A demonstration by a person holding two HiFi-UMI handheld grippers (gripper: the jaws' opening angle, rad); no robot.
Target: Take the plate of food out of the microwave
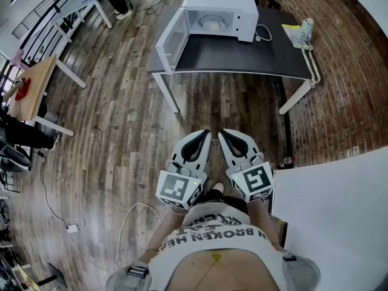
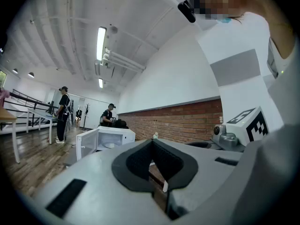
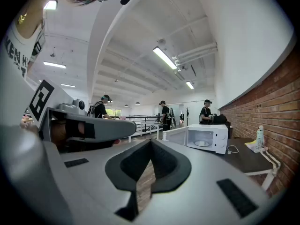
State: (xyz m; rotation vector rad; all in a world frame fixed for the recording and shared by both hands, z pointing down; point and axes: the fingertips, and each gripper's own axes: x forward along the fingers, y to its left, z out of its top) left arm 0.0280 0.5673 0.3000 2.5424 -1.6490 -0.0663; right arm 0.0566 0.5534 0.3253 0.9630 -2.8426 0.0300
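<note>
Holds left gripper (image 1: 203,134) and right gripper (image 1: 224,134) pressed together, empty, well short of microwave (image 1: 218,14) at far edge of table (image 1: 242,56). Likely stiff, breakable plate (image 1: 211,22): pinch near rim.

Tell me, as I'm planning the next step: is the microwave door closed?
No, the door of the microwave stands swung wide open in the head view, baring its inside.

You are holding the left gripper (image 1: 205,133) and right gripper (image 1: 222,133) side by side, jaws closed, well short of the microwave (image 1: 240,10), which is sitting open on a table (image 1: 242,58), plate (image 1: 211,23) inside.
</note>
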